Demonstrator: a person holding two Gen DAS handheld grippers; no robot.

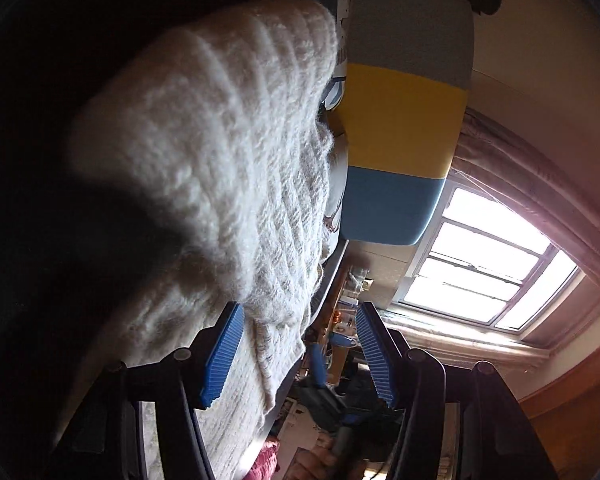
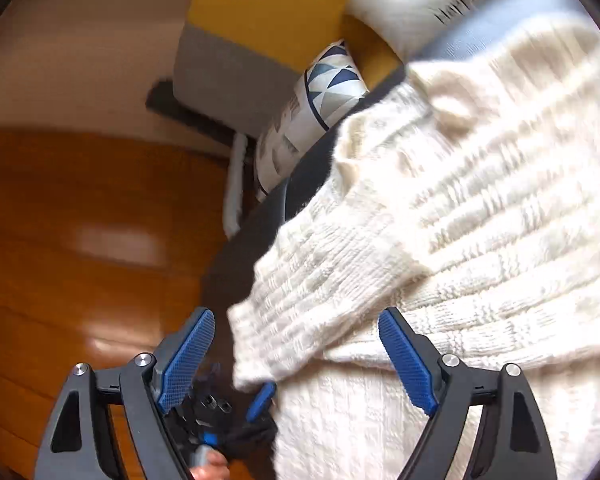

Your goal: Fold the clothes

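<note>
The white sweater (image 2: 440, 220) fills the right side of the right view. The right gripper (image 2: 296, 360) is spread wide, holding nothing. The left gripper (image 1: 300, 356) is spread too, sweater edge between its fingers, not pinched.

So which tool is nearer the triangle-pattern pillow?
Probably right. The right tool sits open below the pillow, sweater cuff between; the left tool sees only its edge.
</note>
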